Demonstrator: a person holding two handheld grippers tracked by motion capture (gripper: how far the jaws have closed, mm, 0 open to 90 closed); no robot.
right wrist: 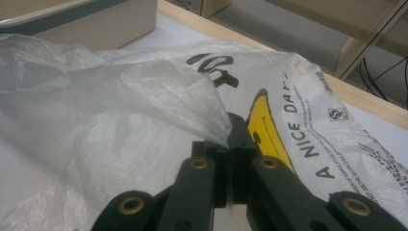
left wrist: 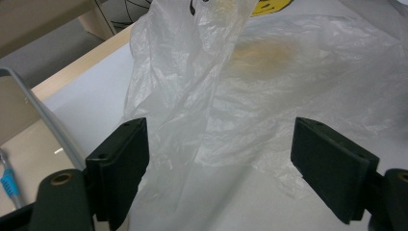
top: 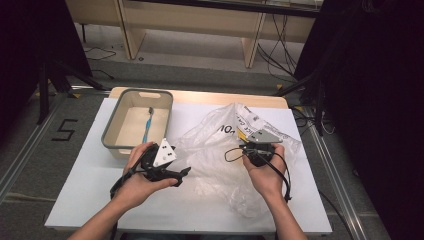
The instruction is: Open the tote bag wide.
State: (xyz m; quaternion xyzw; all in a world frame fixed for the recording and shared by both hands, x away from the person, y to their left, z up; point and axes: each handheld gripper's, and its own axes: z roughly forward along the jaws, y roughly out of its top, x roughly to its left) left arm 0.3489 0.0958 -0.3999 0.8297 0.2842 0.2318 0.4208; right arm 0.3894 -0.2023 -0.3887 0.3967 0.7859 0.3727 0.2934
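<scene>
Right gripper point(right wrist: 230, 144) first: its jaws are pressed together on a fold of the plastic bag point(right wrist: 144, 96), pinching a thin flap of film right at the tips. You can see the film pulled up into a little peak where it's caught, just beside the yellow smiley print point(right wrist: 264, 126) and the "A NICE DAY" lettering.

The left gripper point(left wrist: 219, 168) is the opposite story. Jaws are spread wide, with a raised ridge of the same bag standing up between them, closer to the left pad than the right (not touching either one as far as I can tell). So nothing's clamped on that side yet.

From the high view the bag point(top: 215, 150) is lying crumpled across the middle of the white table point(top: 80, 195), partly lifted on the right, with the left gripper point(top: 184, 173) at its left edge and the right gripper point(top: 252, 148) over its upper right part. The grey bin point(top: 111, 125) sits just past the bag's left side, with a blue-handled thing point(top: 146, 127) in it, maybe a toothbrush, too small to be sure.

Handling-wise, I'd expect this bag to be super light, floppy and slippery, so it'll slide out of a loose pinch and won't hold any shape. Best bet for the left is probably grabbing that upright ridge where the film is doubled up, not a single flat layer. It could tear if the two hands pull hard against each other.
</scene>
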